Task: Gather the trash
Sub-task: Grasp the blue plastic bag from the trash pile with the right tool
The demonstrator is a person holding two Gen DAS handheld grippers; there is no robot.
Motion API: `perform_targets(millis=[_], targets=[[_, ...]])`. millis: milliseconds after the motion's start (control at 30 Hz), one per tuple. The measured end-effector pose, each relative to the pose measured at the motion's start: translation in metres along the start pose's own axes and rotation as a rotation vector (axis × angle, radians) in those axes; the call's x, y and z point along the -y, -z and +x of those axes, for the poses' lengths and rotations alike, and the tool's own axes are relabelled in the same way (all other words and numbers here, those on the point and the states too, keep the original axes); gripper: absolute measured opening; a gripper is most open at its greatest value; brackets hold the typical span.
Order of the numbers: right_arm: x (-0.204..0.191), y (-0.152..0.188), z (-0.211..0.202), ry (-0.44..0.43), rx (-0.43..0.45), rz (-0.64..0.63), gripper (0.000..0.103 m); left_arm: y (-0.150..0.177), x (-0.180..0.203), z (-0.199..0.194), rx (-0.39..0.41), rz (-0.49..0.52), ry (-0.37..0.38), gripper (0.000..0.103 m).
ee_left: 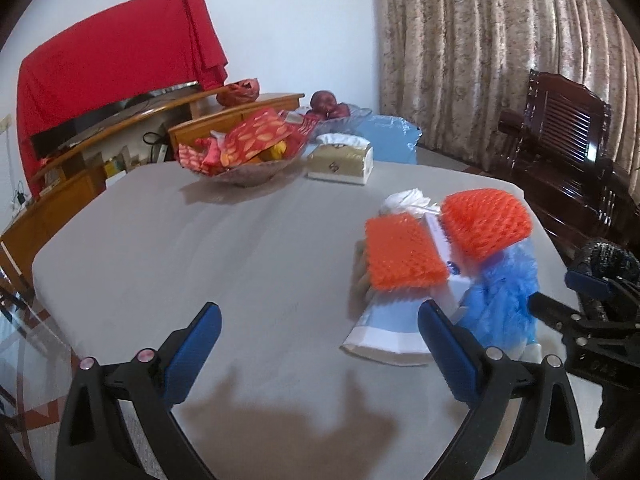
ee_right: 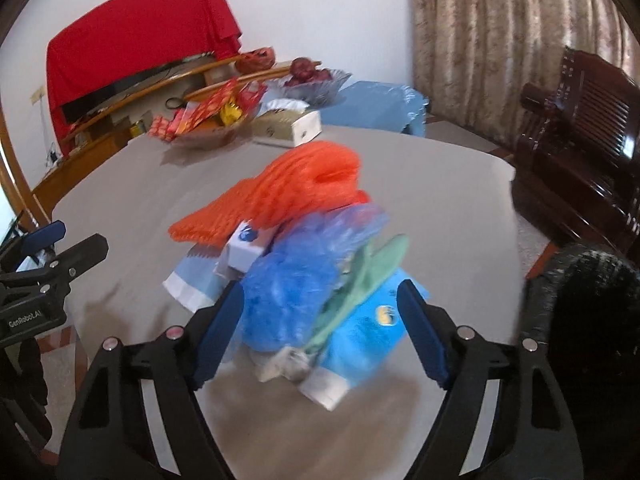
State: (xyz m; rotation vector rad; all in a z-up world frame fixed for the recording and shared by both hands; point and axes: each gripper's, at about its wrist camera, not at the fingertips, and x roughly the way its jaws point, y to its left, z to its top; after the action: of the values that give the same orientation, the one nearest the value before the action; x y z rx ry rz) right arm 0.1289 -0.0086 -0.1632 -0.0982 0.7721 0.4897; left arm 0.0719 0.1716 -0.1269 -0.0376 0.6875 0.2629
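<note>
blurred trash pile (ee_right: 304, 272) (contents unclear) between wide right gripper (ee_right: 320, 332); left gripper (ee_left: 320, 340) wide, empty.

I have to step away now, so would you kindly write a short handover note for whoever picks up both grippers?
Left gripper: open, empty, over bare tablecloth just left of the trash pile.
Right gripper: open, fingers either side of the pile's near end, around the blue plastic bag; nothing gripped yet.
Trash: one heap on the grey table: two orange foam nets, a light blue paper bag, a small white box, a green piece, a blue packet.
Done: nothing visibly collected.
Left: grasp and remove everything. No bin in view.
</note>
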Motion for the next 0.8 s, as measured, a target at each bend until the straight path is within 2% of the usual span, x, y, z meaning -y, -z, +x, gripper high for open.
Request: perform_targets(millis=[200, 267, 333, 433, 667, 800], targets=[[-0.011, 0.000, 0.027, -0.056, -0.070, -0.017, 0.048, 0.001, -0.001, 0.006, -0.014, -0.002, 0.008, 0.096], [-0.008, 0.001, 0.028, -0.081, -0.080, -0.016, 0.031, 0.000, -0.001, 0.006, -0.013, -0.004, 0.012, 0.096], [-0.008, 0.001, 0.024, -0.112, -0.076, -0.022, 0.026, -0.002, 0.002, 0.007, -0.013, -0.002, 0.018, 0.096], [-0.006, -0.003, 0.011, -0.133, -0.052, -0.021, 0.023, -0.004, 0.007, 0.008, -0.014, 0.004, 0.030, 0.096], [0.003, -0.010, -0.032, -0.170, -0.007, -0.014, 0.023, -0.012, 0.021, 0.008, -0.005, 0.022, 0.070, 0.096], [0.013, -0.004, -0.044, -0.128, -0.014, -0.008, 0.023, -0.016, 0.030, 0.010, -0.004, 0.027, 0.092, 0.096]])
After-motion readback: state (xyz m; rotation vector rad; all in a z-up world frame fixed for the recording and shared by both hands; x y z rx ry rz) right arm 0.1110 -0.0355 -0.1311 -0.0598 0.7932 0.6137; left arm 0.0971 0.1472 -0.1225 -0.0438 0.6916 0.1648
